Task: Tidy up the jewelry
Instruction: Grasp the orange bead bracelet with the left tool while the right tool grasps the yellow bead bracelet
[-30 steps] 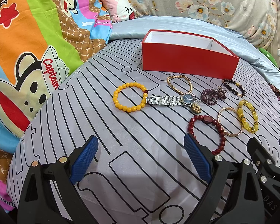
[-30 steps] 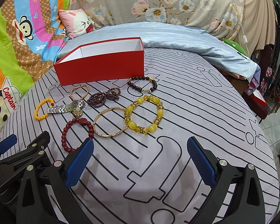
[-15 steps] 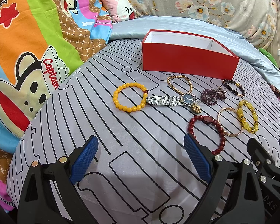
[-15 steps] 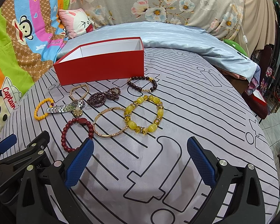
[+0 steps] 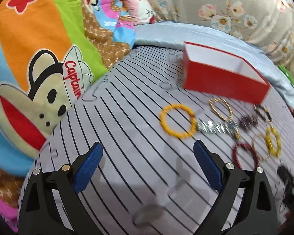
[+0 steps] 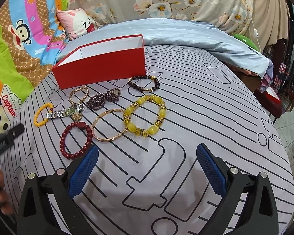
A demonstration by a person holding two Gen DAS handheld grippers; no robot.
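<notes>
An open red box [image 6: 102, 66] with a white inside stands on the grey striped bedsheet; it also shows in the left wrist view [image 5: 223, 76]. In front of it lie several pieces: a yellow crystal bracelet [image 6: 145, 115], a gold bangle [image 6: 107, 125], a dark red bead bracelet [image 6: 76, 139], a silver watch [image 6: 66, 111], an orange bead bracelet [image 5: 177, 123] and a dark bead bracelet [image 6: 144, 83]. My right gripper [image 6: 146, 168] is open and empty, just short of the bangle. My left gripper [image 5: 148, 166] is open and empty, left of the jewelry. The left view is blurred.
A colourful cartoon monkey blanket [image 5: 39, 68] lies along the left. A pink pillow [image 6: 78, 22] and a light blue quilt [image 6: 186, 33] lie behind the box. The bed's right edge [image 6: 280, 137] drops to the floor.
My left gripper has swung to the left, so the box and jewelry shifted right in its view. The right gripper has barely moved. Both stay open.
</notes>
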